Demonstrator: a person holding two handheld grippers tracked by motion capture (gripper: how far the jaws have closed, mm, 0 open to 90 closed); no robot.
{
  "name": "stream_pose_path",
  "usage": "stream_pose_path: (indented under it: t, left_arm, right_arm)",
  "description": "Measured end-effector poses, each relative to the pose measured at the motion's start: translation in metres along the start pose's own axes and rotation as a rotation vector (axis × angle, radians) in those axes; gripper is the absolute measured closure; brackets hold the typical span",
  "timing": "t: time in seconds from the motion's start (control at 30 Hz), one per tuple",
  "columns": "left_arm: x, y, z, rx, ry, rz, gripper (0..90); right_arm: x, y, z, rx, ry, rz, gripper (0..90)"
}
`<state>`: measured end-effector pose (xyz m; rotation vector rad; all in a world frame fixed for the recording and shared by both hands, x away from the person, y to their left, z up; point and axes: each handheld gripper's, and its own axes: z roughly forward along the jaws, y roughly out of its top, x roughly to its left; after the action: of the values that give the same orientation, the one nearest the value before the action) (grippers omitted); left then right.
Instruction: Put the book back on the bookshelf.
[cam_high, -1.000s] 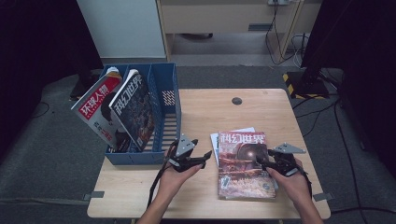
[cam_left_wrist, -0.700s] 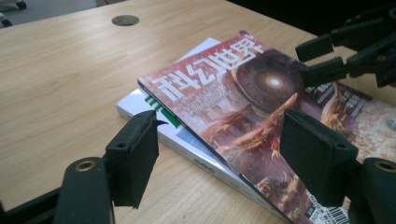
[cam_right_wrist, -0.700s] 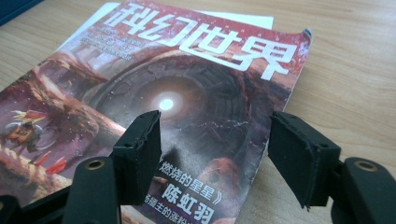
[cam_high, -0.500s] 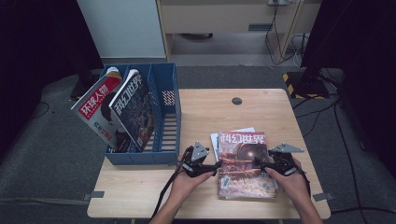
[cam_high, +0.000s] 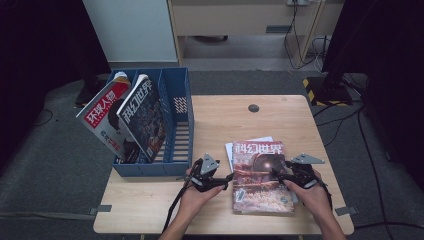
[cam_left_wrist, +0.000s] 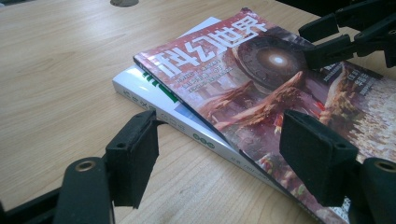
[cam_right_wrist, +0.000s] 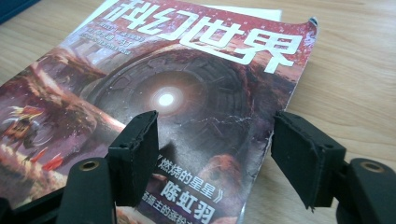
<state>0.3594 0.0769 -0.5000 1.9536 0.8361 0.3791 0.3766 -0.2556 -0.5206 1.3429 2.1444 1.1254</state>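
Observation:
A red magazine (cam_high: 260, 175) lies on the front right of the wooden table (cam_high: 225, 120), stacked askew on a white one (cam_high: 231, 150). My left gripper (cam_high: 226, 181) is open at the stack's left edge. In its own view the left gripper (cam_left_wrist: 224, 154) straddles the red cover (cam_left_wrist: 261, 88) and the white spine (cam_left_wrist: 154, 100) without touching them. My right gripper (cam_high: 278, 176) is open over the red magazine's right side. In the right gripper view the right gripper (cam_right_wrist: 215, 149) spans the cover's (cam_right_wrist: 187, 84) worn right edge. It also shows in the left gripper view, where the right gripper (cam_left_wrist: 345, 35) is at top right.
A blue file rack (cam_high: 175, 125) stands on the table's left end, holding a red-titled magazine (cam_high: 102, 117) and a dark one (cam_high: 142, 117), both leaning left. A round cable hole (cam_high: 253, 108) sits at the table's back. Bare wood lies between the rack and the stack.
My left gripper has moved right, from beside the rack's front corner to the left edge of the magazine stack. The right gripper has stayed put over the red magazine.

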Motion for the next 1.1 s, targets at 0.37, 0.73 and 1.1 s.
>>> stream_pose_path:
  t: [0.37,0.73,1.1]
  left_arm:
    - [-0.005,-0.004,0.009,0.039,-0.007,-0.008,27.7]
    - [-0.001,-0.01,0.025,0.108,-0.023,-0.06,22.1]
    - [0.004,-0.01,0.028,0.117,-0.03,-0.092,19.9]
  right_arm:
    - [0.014,0.001,0.003,0.03,0.065,-0.034,32.2]
    - [0.019,0.002,0.005,0.033,0.084,-0.045,32.2]
    - [0.021,0.002,0.005,0.042,0.079,-0.044,32.2]
